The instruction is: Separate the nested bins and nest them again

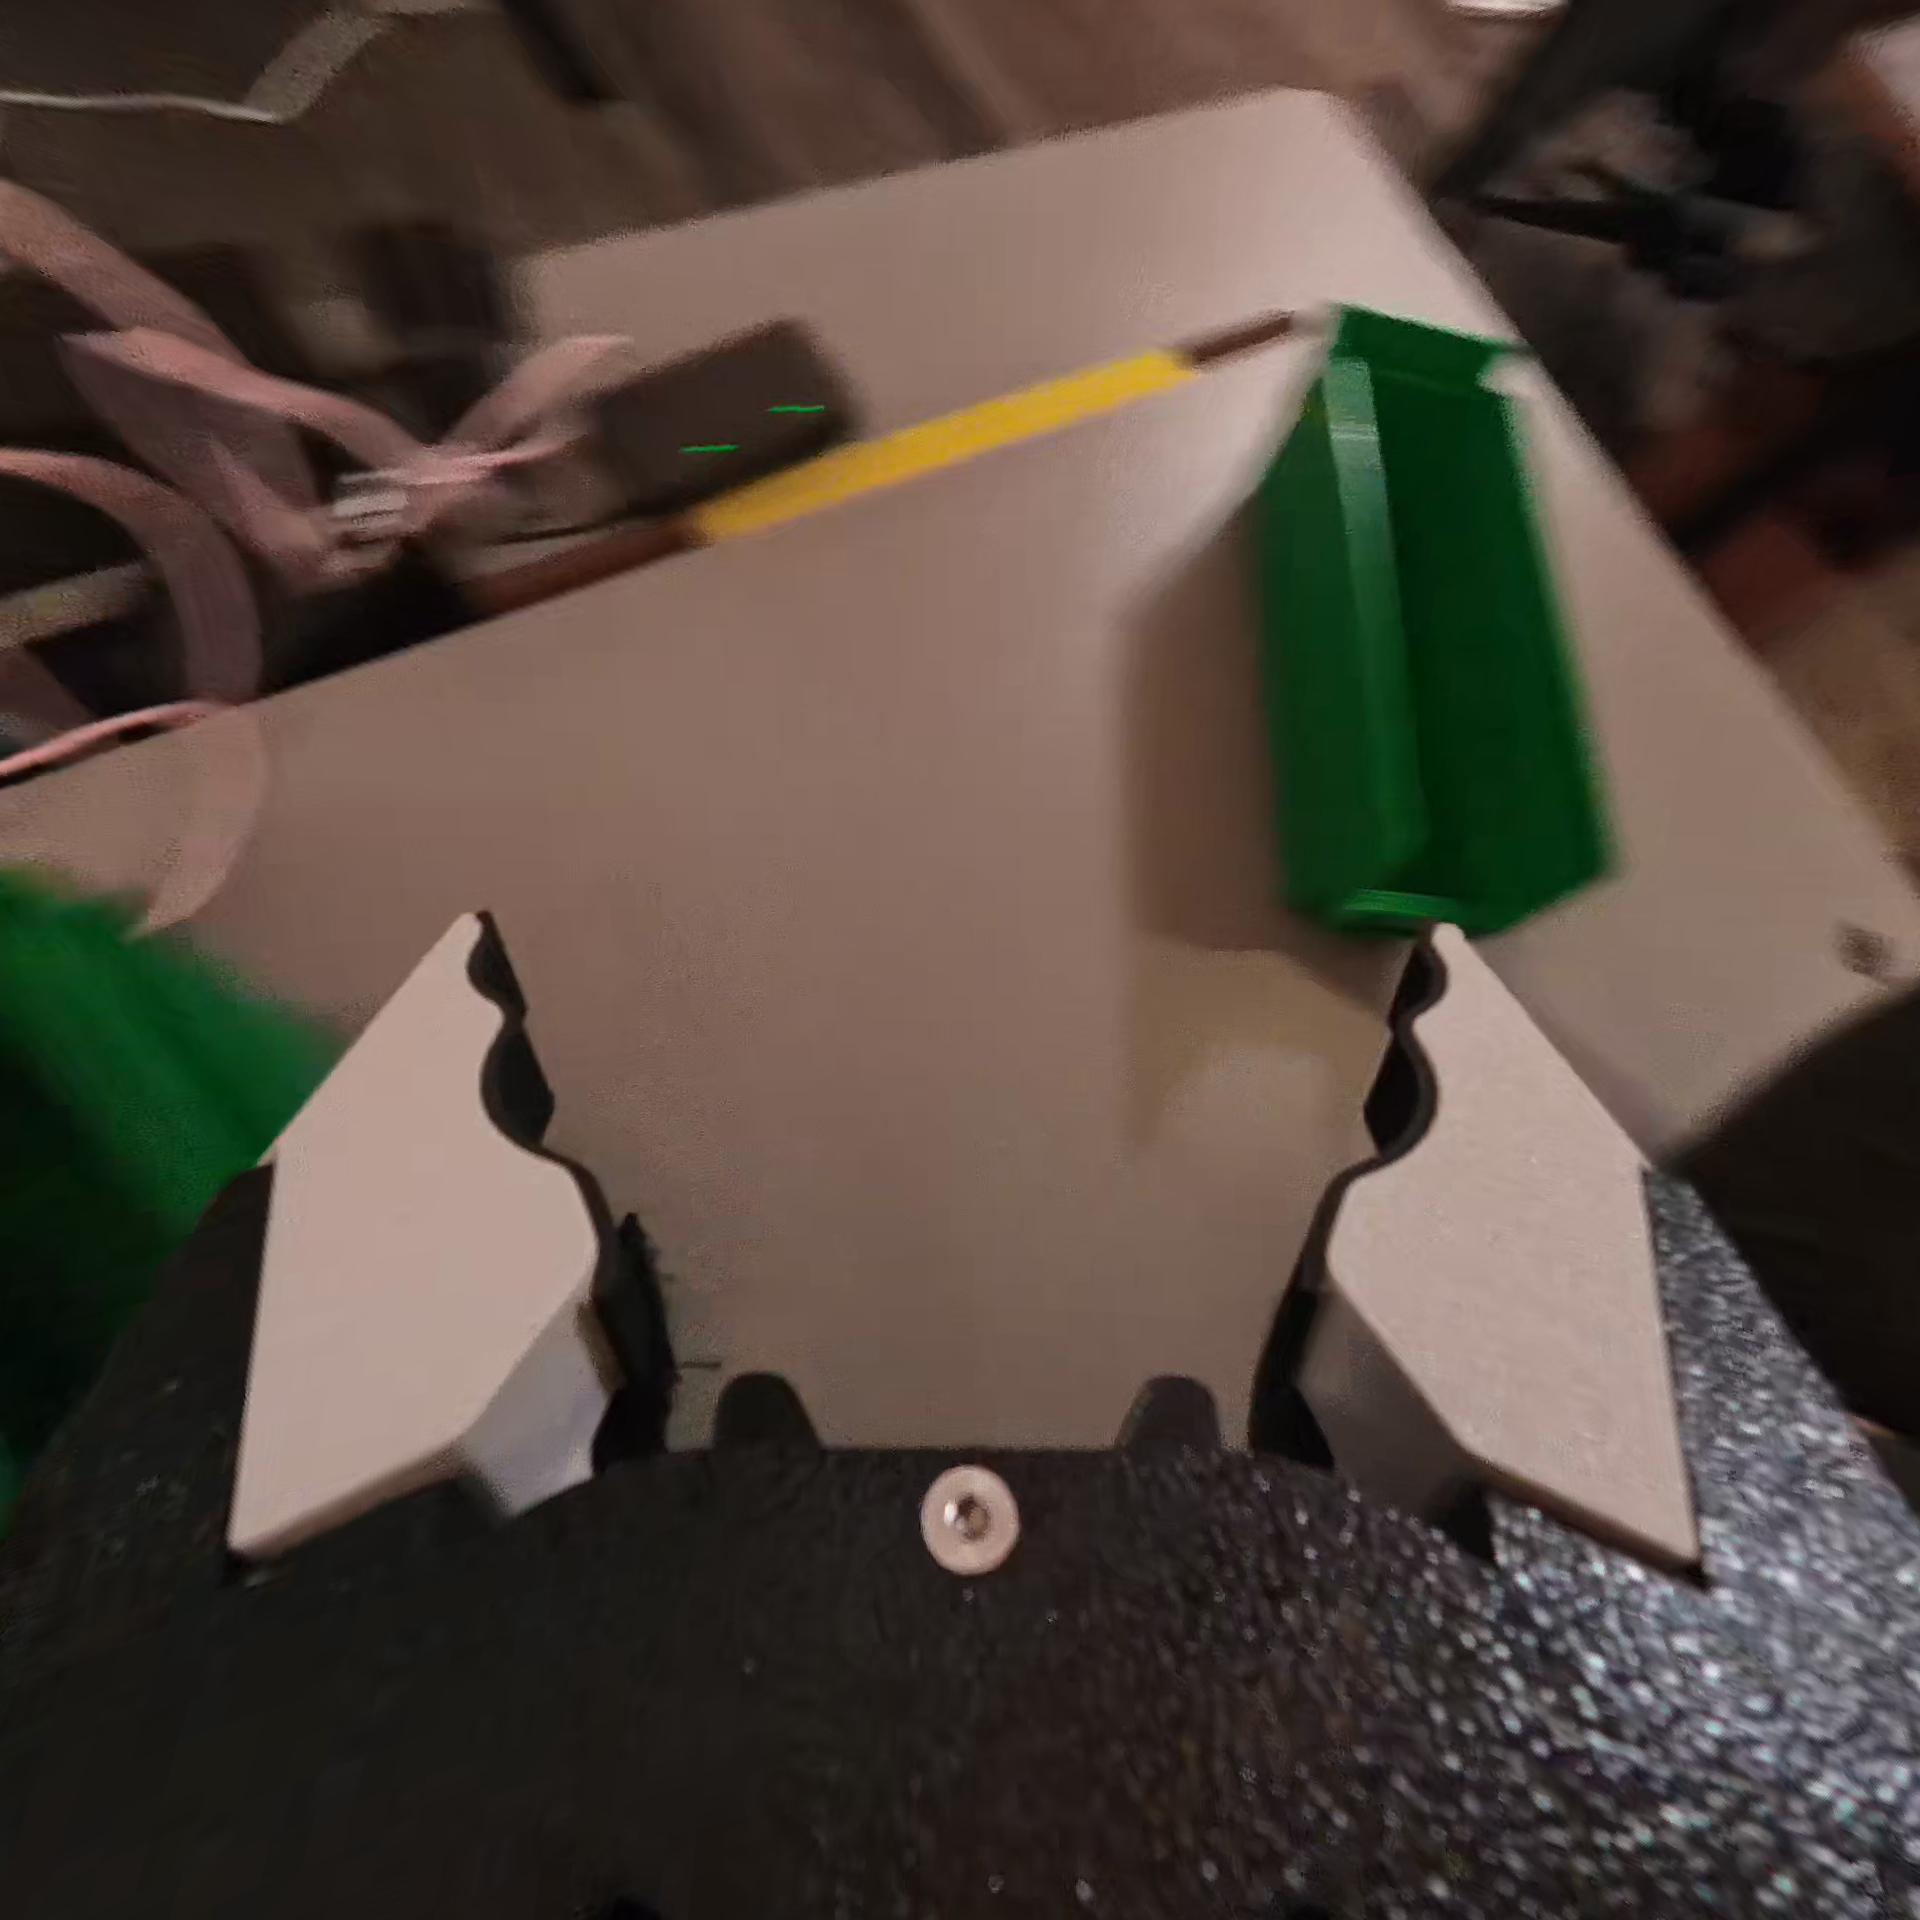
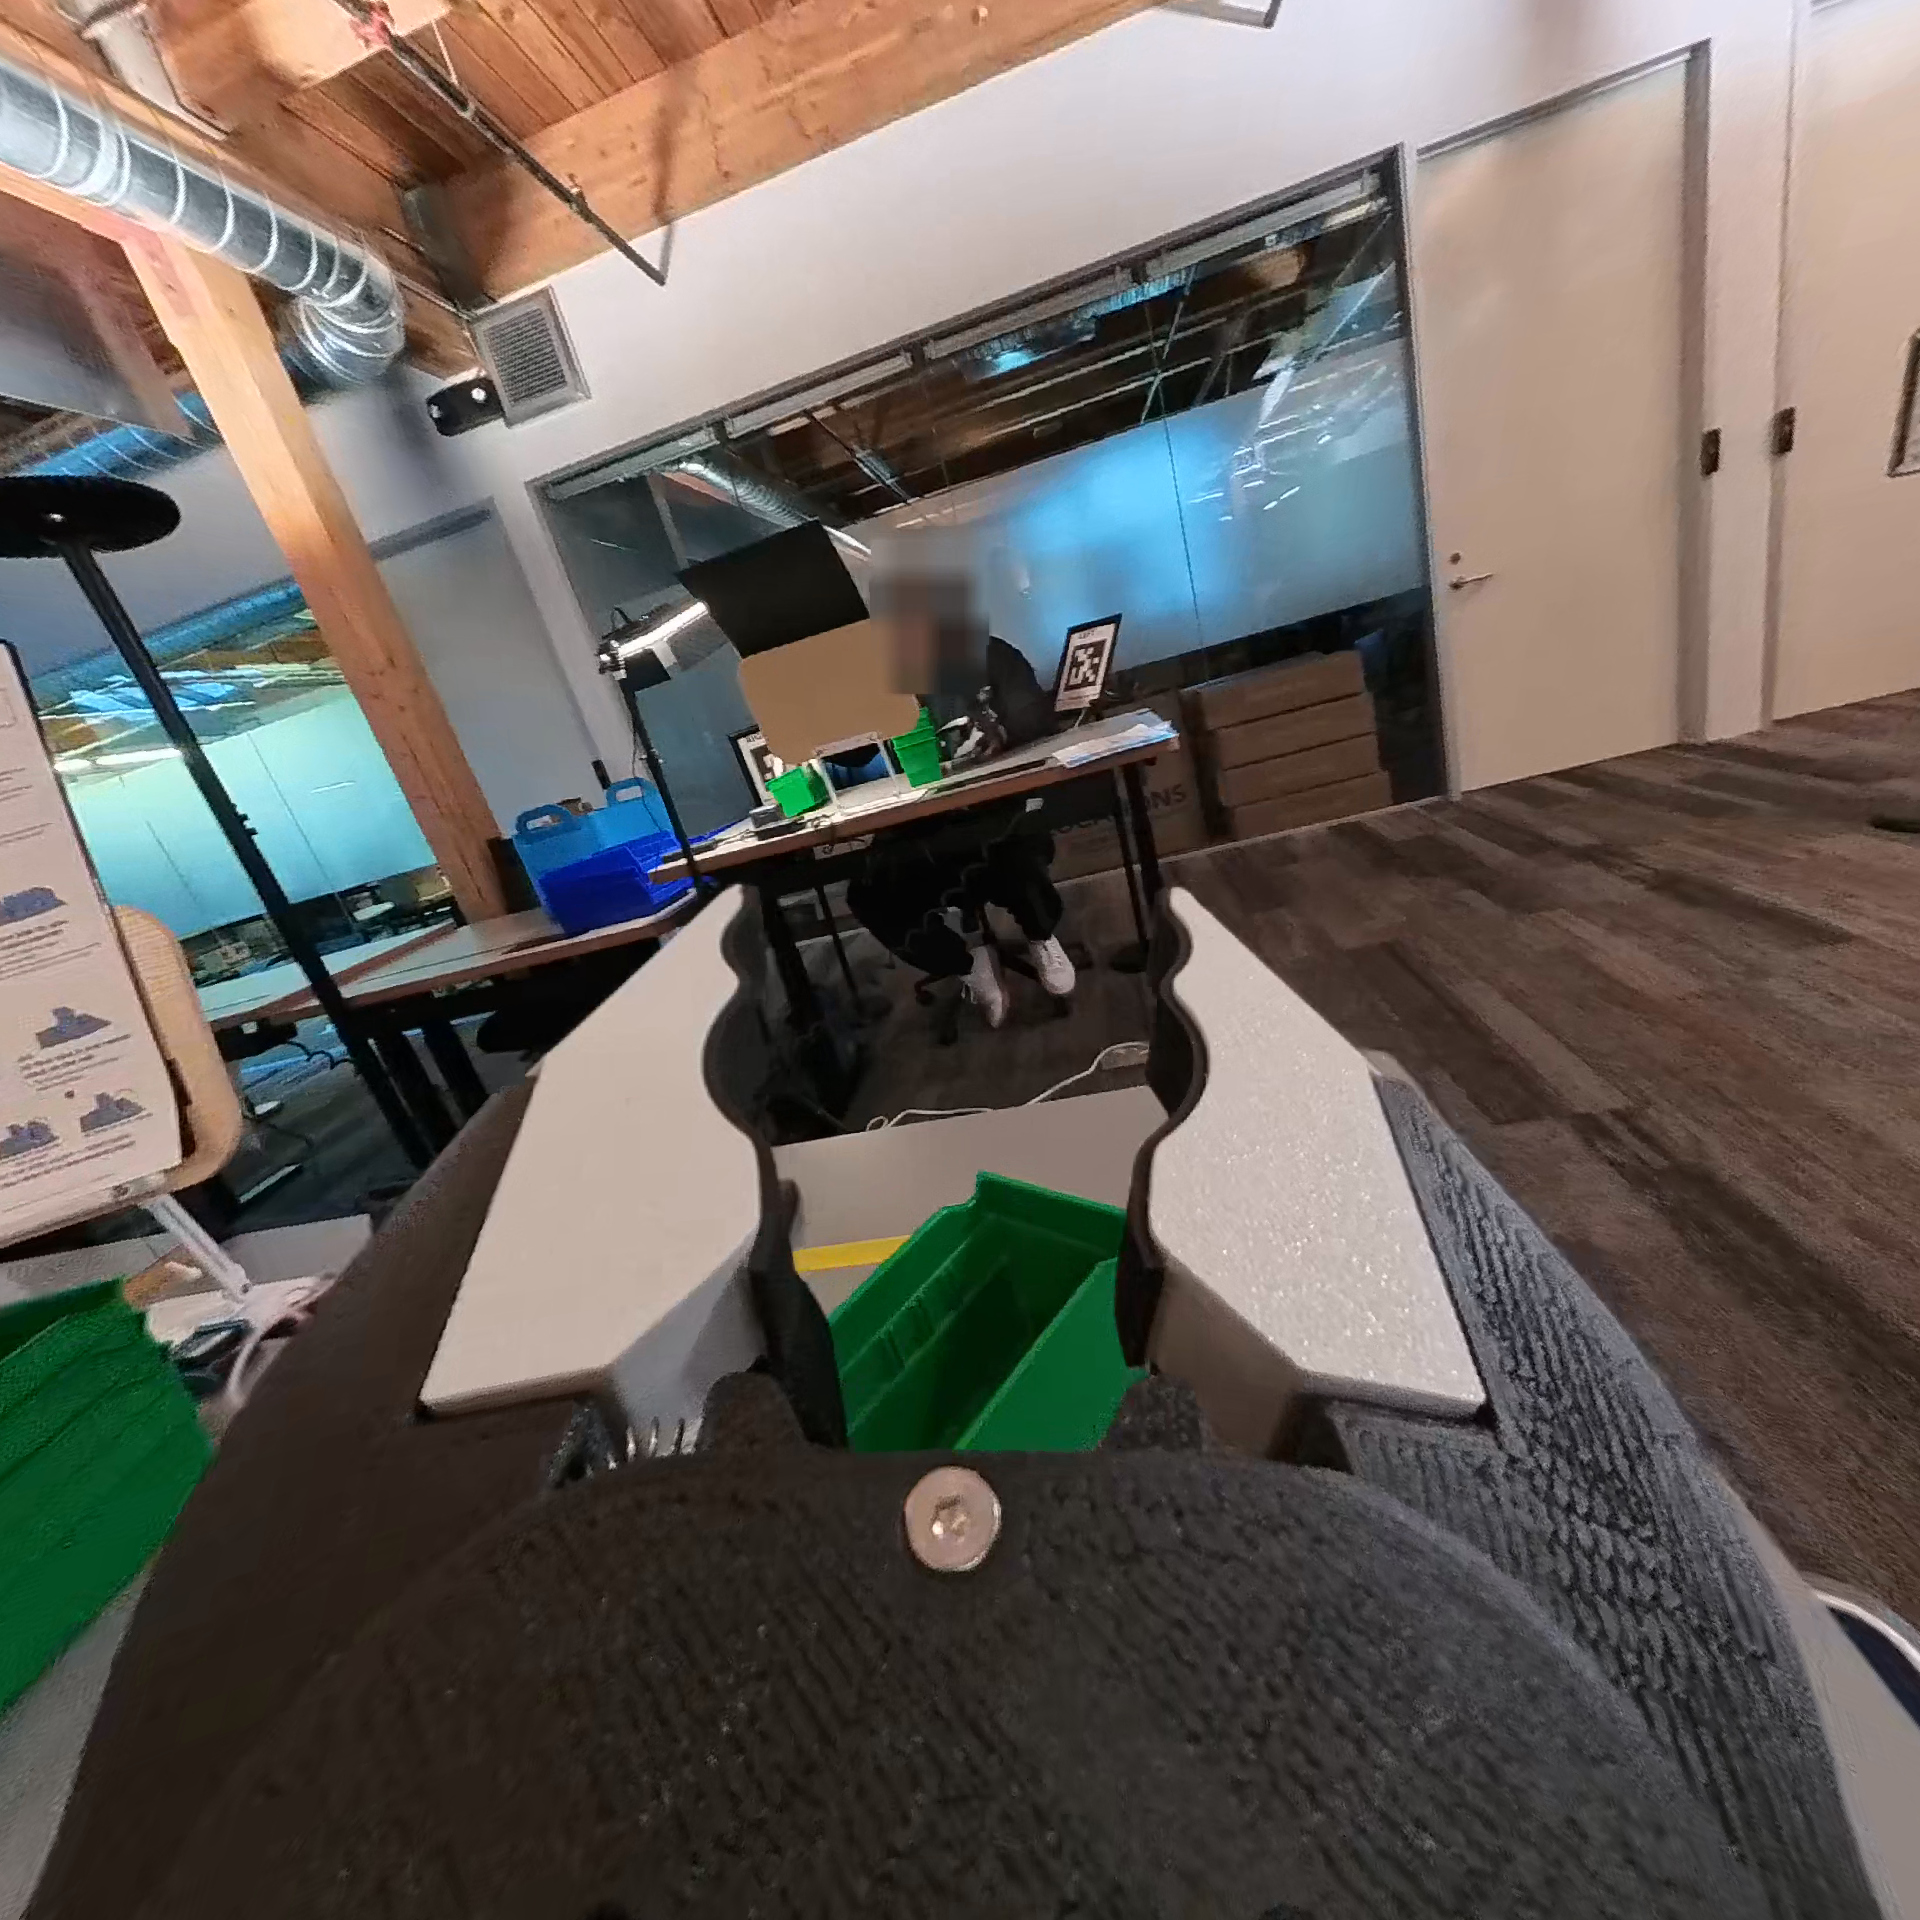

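A green bin (image 1: 1423, 644) hangs tilted above the pale table (image 1: 831, 831) at the right, with its shadow under it. A blurred grey finger (image 1: 1195, 675) of my right gripper lies along its left side. In the right wrist view the same bin (image 2: 977, 1320) sits low between the fingers of my right gripper (image 2: 951, 920), whose jaws close on its two long walls. My left gripper (image 1: 961, 930) is wide open and empty, just in front of the bin. A second green bin (image 1: 104, 1091) lies blurred at the left edge and also shows in the right wrist view (image 2: 73, 1455).
A yellow tape strip (image 1: 935, 447) crosses the table. A black box with green lights (image 1: 717, 416) and pale cables (image 1: 208, 468) lie at the far left. The table edge runs close behind the bin. A person sits at a far desk (image 2: 935, 790).
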`<act>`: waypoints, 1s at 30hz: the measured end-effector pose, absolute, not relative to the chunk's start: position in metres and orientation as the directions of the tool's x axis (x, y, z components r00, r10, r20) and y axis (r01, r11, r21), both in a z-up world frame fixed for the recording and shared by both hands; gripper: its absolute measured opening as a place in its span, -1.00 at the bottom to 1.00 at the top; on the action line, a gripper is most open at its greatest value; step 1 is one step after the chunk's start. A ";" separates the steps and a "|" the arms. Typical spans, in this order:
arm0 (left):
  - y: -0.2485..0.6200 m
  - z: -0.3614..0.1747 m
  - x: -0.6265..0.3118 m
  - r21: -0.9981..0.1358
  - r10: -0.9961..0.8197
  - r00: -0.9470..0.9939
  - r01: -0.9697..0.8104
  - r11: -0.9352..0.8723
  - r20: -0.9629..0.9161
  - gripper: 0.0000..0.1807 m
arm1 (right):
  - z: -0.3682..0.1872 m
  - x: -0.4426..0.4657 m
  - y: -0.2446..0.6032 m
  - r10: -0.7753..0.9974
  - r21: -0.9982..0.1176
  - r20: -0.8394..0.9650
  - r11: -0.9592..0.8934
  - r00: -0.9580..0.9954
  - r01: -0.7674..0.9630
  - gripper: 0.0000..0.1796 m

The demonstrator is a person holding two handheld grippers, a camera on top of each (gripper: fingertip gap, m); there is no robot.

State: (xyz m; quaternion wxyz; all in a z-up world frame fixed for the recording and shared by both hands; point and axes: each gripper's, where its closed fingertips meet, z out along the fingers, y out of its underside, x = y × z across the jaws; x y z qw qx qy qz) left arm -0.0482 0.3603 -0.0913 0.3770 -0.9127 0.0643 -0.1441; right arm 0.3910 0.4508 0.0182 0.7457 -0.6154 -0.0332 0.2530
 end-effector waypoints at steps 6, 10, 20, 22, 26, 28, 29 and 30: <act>0.303 -0.113 -0.211 -0.616 0.123 0.976 0.210 -0.759 0.181 0.73 | 0.017 0.372 0.452 0.466 -0.941 -0.252 0.089 0.848 -0.328 -0.18; 0.278 -0.167 -0.233 -0.421 0.254 0.947 0.316 -0.850 0.199 0.76 | 0.017 0.361 0.452 0.493 -0.947 -0.236 0.077 0.837 -0.312 -0.18; 0.272 -0.190 -0.225 -0.214 0.307 0.935 0.341 -0.915 0.176 0.24 | 0.012 0.350 0.455 0.521 -0.954 -0.227 0.050 0.823 -0.295 -0.18; 0.268 -0.188 -0.226 -0.170 0.310 0.933 0.340 -0.925 0.181 0.17 | 0.012 0.348 0.456 0.528 -0.953 -0.232 0.044 0.817 -0.298 -0.18; 0.263 -0.185 -0.230 -0.153 0.298 0.940 0.323 -0.934 0.164 0.16 | 0.011 0.347 0.456 0.533 -0.955 -0.231 0.037 0.814 -0.295 -0.18; 0.260 -0.182 -0.233 -0.151 0.309 0.938 0.333 -0.931 0.158 0.16 | 0.011 0.347 0.456 0.533 -0.956 -0.228 0.039 0.815 -0.292 -0.18; 0.259 -0.179 -0.236 -0.158 0.317 0.936 0.340 -0.927 0.153 0.16 | 0.011 0.347 0.456 0.534 -0.956 -0.226 0.040 0.815 -0.292 -0.18; 0.259 -0.175 -0.238 -0.169 0.322 0.936 0.344 -0.924 0.145 0.16 | 0.012 0.347 0.455 0.534 -0.956 -0.225 0.042 0.815 -0.291 -0.18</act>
